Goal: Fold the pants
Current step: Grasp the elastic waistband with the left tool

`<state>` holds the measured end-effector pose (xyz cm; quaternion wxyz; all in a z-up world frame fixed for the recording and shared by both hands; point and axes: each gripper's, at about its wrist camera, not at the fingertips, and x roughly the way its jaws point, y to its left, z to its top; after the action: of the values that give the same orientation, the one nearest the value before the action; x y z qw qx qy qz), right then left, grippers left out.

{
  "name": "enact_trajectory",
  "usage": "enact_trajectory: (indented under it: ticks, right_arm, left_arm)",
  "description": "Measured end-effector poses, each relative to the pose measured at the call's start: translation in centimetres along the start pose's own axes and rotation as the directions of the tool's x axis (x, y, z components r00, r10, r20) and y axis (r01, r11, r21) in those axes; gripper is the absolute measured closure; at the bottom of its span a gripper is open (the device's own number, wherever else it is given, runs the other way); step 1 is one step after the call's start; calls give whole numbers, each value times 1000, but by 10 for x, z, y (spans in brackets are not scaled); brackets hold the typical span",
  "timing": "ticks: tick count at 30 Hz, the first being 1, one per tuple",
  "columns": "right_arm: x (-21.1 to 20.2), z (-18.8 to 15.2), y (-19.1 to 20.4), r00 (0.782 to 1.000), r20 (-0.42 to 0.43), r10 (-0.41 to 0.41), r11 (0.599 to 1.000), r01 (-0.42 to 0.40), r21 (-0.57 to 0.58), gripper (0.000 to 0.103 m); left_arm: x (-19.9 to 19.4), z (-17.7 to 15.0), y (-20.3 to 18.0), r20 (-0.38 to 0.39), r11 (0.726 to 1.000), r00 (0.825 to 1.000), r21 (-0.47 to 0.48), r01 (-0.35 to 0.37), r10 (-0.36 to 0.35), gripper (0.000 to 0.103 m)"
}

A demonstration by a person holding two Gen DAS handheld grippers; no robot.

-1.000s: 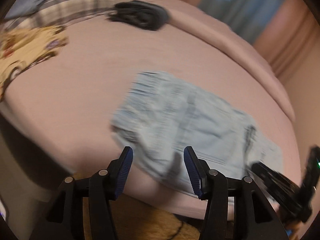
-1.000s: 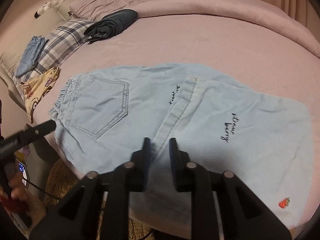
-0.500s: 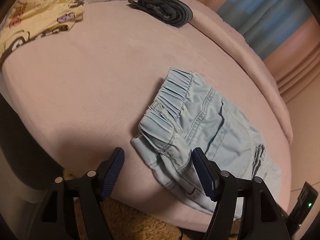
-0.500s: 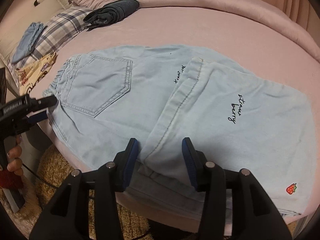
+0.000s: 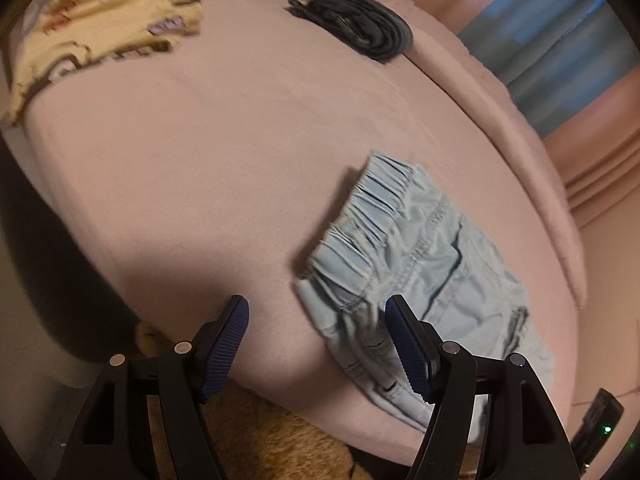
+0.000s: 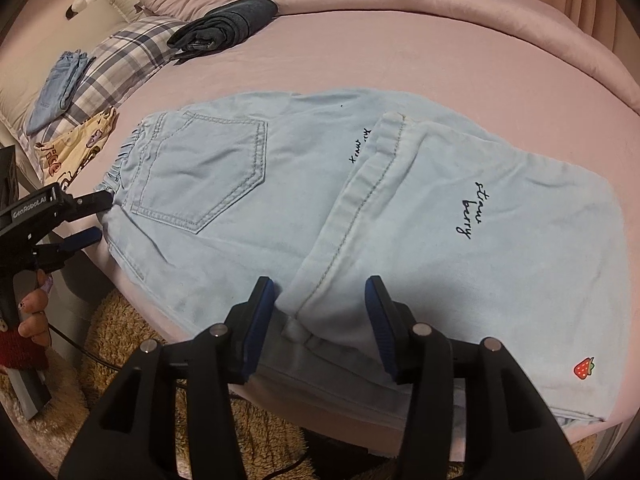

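Observation:
Light blue denim pants (image 6: 248, 200) lie flat on the pink bed, back pocket up, legs folded over to the right with "strawberry" lettering. Their elastic waistband (image 5: 368, 232) shows in the left wrist view. My left gripper (image 5: 320, 344) is open at the near waistband corner, its right finger over the fabric; it also shows in the right wrist view (image 6: 90, 218). My right gripper (image 6: 320, 320) is open, its jaws on either side of the folded leg's hem at the bed's near edge.
Folded dark jeans (image 6: 224, 26) lie at the back of the bed (image 6: 400, 48), also in the left wrist view (image 5: 360, 28). A plaid pillow (image 6: 120, 56), folded blue jeans (image 6: 56, 88) and a yellow printed cloth (image 6: 76, 148) are at the left. A tan shaggy rug (image 6: 132, 344) covers the floor.
Both grippers have opened wider. The left gripper has moved in to the waistband corner. The right gripper has moved down to the leg hem at the bed edge.

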<state>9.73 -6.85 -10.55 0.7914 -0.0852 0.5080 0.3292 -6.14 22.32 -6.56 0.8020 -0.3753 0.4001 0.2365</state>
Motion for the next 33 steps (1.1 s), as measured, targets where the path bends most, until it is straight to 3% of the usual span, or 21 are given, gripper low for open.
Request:
enact_trajectory:
  ticks: [3,8,15,21,22,23,25,28,30,33]
  right_arm:
    - [-1,-1,-1,1000,1,-1,1000,1,2,55]
    - [-2,-1,-2,1000,0,-2,1000,2,-4,55]
    - [-2,0,-2,1000,1,10,1000,-10,13,55]
    - [-2,-1,-2,1000,3,12,1000,-12,13,53]
    - [-3,-1,-2,1000,5,14,1000,-14,14,53]
    - [-3,-2,-3,1000,6,16,1000,-16,14,53]
    - [-3,-2,-3,1000,8,18,1000,-19,19,53]
    - [-4,-2,-4,1000,7,23,999,-23,25,53]
    - [-5,-2,-5,1000,7,29,999,-29,30,53]
    - [-7,-3,-9,999,8,36,999,-36,39,53]
  left_arm:
    - [-9,3,-4,51,999,998,43,-34,32,32]
    - [9,8,4,-8,998,998,12,-55,55,31]
    - [22,9,11,17,999,999,-10,-32,32,12]
    - [27,7,-2,53,995,996,63,-75,72,12]
    - [26,7,-2,56,996,996,63,-71,67,14]
    - [24,6,-2,57,996,997,68,-61,57,22]
    - [21,3,-5,43,997,999,78,24,-27,59]
    - [18,1,-10,53,997,998,78,13,-17,64]
    - [11,0,-11,67,997,998,70,14,-19,78]
    - [-6,4,-13,78,994,992,48,99,-103,86]
